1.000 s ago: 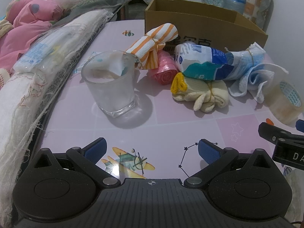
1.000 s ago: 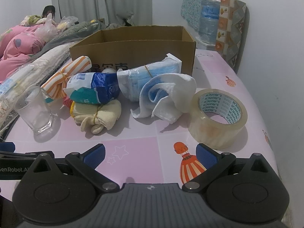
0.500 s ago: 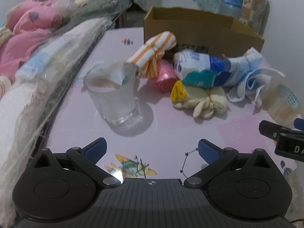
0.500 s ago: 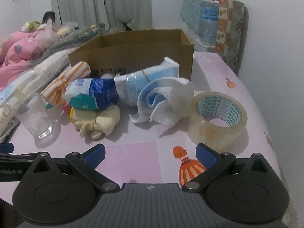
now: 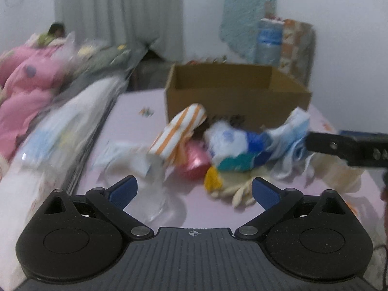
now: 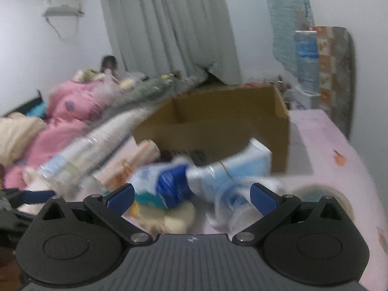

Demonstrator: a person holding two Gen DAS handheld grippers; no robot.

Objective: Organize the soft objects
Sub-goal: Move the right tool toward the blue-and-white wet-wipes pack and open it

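Both views are motion-blurred. A pile of soft bundles lies on the pink table in front of an open cardboard box (image 5: 237,97) (image 6: 218,131): an orange-striped cloth roll (image 5: 179,128) (image 6: 140,155), a pink roll (image 5: 196,162), a blue-white-teal packet (image 5: 232,150) (image 6: 167,186), a cream-yellow cloth bundle (image 5: 232,189) (image 6: 169,218) and a light blue-white cloth wad (image 5: 293,140) (image 6: 240,172). My left gripper (image 5: 194,190) is open and empty, short of the pile. My right gripper (image 6: 191,195) is open and empty, close in front of the pile; it also shows in the left wrist view (image 5: 349,148).
A clear glass (image 5: 150,177) stands left of the pile. A tape roll (image 6: 325,198) sits at the right. Bedding and a pink blanket (image 5: 26,92) lie along the table's left edge. A water bottle (image 6: 306,60) stands behind at the right.
Both grippers have lifted and tilted up, so the room and box interior now show. The right gripper has moved closer to the pile. Both stay open.
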